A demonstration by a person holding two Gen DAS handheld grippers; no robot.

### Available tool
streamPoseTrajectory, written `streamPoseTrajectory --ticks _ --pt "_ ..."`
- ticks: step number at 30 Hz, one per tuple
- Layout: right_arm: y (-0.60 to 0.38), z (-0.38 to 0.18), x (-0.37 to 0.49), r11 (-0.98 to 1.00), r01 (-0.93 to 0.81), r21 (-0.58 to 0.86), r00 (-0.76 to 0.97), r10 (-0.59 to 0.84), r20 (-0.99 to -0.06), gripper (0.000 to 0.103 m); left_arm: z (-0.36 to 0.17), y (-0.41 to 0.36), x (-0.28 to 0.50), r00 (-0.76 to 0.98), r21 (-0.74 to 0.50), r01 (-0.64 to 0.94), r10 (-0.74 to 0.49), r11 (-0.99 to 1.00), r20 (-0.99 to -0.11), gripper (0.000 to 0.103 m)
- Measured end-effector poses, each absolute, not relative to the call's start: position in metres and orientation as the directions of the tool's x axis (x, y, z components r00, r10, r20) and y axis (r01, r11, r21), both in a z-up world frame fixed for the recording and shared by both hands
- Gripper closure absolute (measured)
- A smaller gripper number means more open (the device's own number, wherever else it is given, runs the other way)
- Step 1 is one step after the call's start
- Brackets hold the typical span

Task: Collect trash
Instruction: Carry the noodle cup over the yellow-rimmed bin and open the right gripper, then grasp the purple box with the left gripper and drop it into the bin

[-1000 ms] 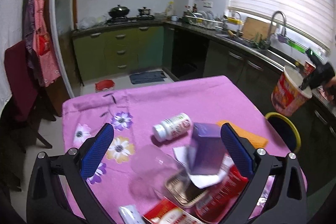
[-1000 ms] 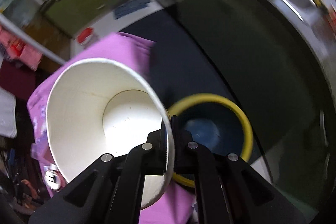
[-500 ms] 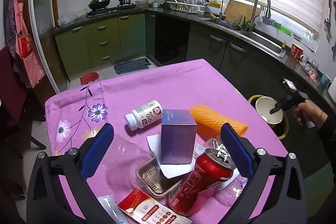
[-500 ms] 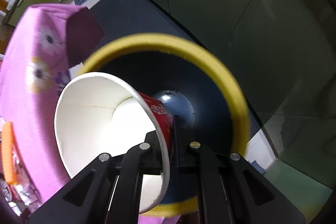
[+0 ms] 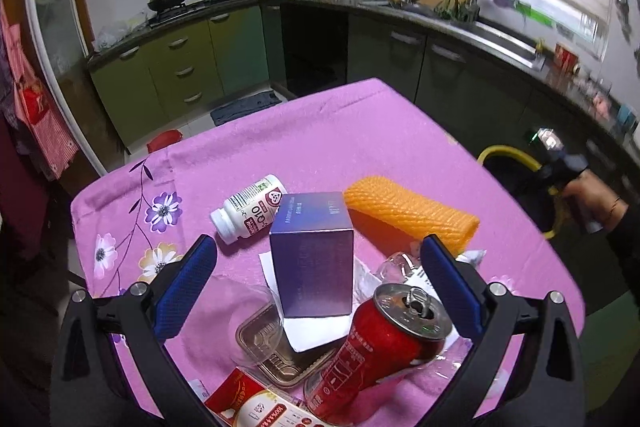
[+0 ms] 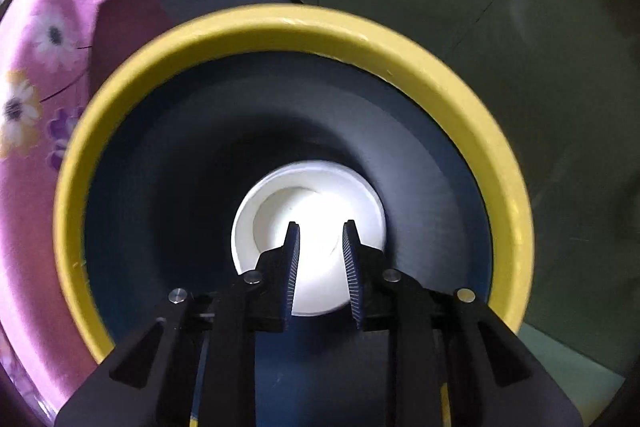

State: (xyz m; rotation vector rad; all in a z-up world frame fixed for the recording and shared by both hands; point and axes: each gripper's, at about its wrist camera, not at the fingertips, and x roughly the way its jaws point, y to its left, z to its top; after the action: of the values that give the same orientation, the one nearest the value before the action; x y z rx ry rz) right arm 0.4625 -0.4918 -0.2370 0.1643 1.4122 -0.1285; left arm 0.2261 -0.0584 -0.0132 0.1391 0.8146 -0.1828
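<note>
One white paper cup [image 6: 308, 223] lies in the yellow-rimmed bin [image 6: 280, 27], directly below the right tongs [image 6: 320, 239], which are opening, empty; the left tongs [image 5: 320, 267] gape wide over the purple box [image 5: 312, 259].

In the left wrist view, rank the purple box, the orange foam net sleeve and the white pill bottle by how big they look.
1. Purple box, clearly largest, though nearest the camera.
2. Orange foam net sleeve.
3. White pill bottle, smallest, lying farthest back.

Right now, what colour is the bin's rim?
Yellow; the bin's rim shows best in the right wrist view.
</note>
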Motion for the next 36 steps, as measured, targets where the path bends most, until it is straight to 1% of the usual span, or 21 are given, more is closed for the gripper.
streamPoseTrajectory --ticks 4,6,9,13,15,16,18,19,20,21,22,24,27,32,36 --pt "-0.487 -0.21 0.458 0.987 0.148 0.066 0.22 0.033 -0.975 0.078 -0.022 -0.064 0.238 0.664 0.116 0.189 -0.04 0.975 -0.746 0.006" --pt "-0.487 -0.198 0.446 0.988 0.133 0.08 0.242 0.046 -0.969 0.078 -0.025 -0.061 0.244 0.658 0.118 0.173 -0.026 0.978 -0.752 0.006" --pt "-0.486 -0.188 0.434 0.988 0.112 0.106 0.262 0.073 -0.962 0.078 -0.031 -0.056 0.255 0.64 0.102 0.153 -0.02 0.983 -0.768 0.006" --pt "-0.484 -0.179 0.423 0.989 0.086 0.123 0.276 0.095 -0.957 0.078 -0.042 -0.05 0.269 0.613 0.048 0.159 -0.06 0.986 -0.788 0.006" --pt "-0.473 -0.178 0.417 0.989 0.077 0.124 0.278 0.098 -0.956 0.078 -0.046 -0.049 0.274 0.605 0.04 0.161 -0.067 0.986 -0.793 0.006" --pt "-0.467 -0.177 0.412 0.99 0.073 0.124 0.28 0.099 -0.955 0.078 -0.047 -0.05 0.276 0.607 0.046 0.165 -0.065 0.985 -0.792 0.009" --pt "-0.461 -0.173 0.407 0.99 0.068 0.126 0.282 0.102 -0.954 0.078 -0.049 -0.052 0.277 0.605 0.049 0.17 -0.065 0.984 -0.794 0.024" --pt "-0.46 -0.173 0.407 0.989 0.066 0.13 0.283 0.106 -0.953 0.078 -0.051 -0.052 0.278 0.591 0.036 0.176 -0.076 0.984 -0.803 0.035" --pt "-0.458 -0.175 0.408 0.989 0.065 0.133 0.283 0.109 -0.953 0.076 -0.053 -0.051 0.279 0.579 0.024 0.179 -0.086 0.984 -0.811 0.046" --pt "-0.457 -0.172 0.407 0.989 0.062 0.134 0.288 0.111 -0.951 0.074 -0.054 -0.05 0.281 0.564 0.006 0.181 -0.099 0.984 -0.82 0.05" --pt "-0.457 -0.172 0.407 0.989 0.059 0.135 0.292 0.112 -0.95 0.073 -0.055 -0.05 0.281 0.561 0.001 0.18 -0.102 0.984 -0.821 0.05" --pt "-0.45 -0.176 0.419 0.988 0.055 0.143 0.299 0.12 -0.947 0.073 -0.053 -0.052 0.281 0.567 0.005 0.183 -0.101 0.983 -0.817 0.05" --pt "-0.446 -0.17 0.416 0.988 0.048 0.149 0.324 0.126 -0.937 0.073 -0.044 -0.052 0.279 0.585 -0.006 0.187 -0.117 0.982 -0.803 0.051" --pt "-0.454 -0.143 0.391 0.984 0.04 0.176 0.372 0.149 -0.916 0.073 -0.008 -0.062 0.275 0.644 0.026 0.212 -0.12 0.977 -0.756 0.051" --pt "-0.465 -0.125 0.371 0.983 0.048 0.176 0.41 0.141 -0.901 0.073 0.019 -0.092 0.271 0.634 -0.001 0.313 -0.21 0.95 -0.745 0.051"
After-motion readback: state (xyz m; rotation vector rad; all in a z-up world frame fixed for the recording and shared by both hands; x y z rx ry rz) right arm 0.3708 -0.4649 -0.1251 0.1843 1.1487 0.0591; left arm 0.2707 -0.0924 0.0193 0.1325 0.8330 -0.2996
